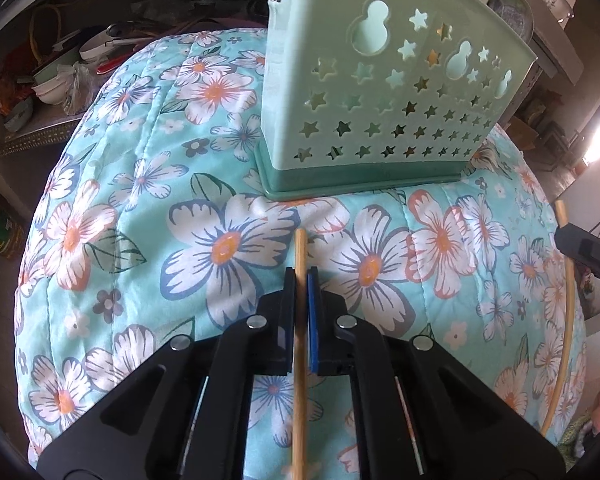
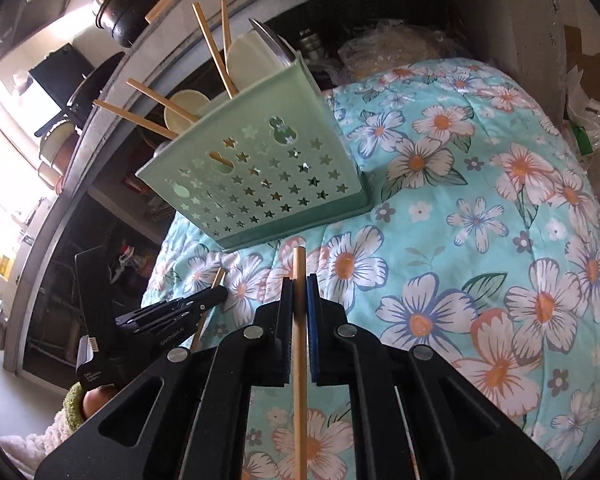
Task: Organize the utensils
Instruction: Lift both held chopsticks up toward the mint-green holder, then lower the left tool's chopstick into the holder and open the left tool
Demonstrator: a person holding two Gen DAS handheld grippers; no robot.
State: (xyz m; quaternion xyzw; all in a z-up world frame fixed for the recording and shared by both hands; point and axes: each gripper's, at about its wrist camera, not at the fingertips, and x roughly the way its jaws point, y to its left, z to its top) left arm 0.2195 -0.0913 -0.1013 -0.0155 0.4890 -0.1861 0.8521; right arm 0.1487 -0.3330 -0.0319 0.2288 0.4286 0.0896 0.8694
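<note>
My left gripper [image 1: 300, 273] is shut on a wooden chopstick [image 1: 299, 246] whose tip sticks out past the pads toward the pale green star-holed utensil holder [image 1: 380, 92] just ahead on the quilt. In the right wrist view, my right gripper [image 2: 299, 280] is likewise shut on a second chopstick [image 2: 299, 262], pointing at the same holder [image 2: 268, 176]. Several chopsticks [image 2: 214, 50] and pale spoons [image 2: 186, 106] stand in it. Each gripper shows in the other's view: the right gripper [image 1: 565, 236] at the right edge, the left gripper [image 2: 219, 294] at lower left.
The holder stands on a rounded surface covered by a turquoise floral quilt [image 1: 120, 208]. Shelves behind it carry bowls [image 1: 52, 88], pots [image 2: 132, 4] and plastic bags [image 2: 592, 120]. A hand in a fuzzy sleeve [image 2: 76, 412] shows at the lower left.
</note>
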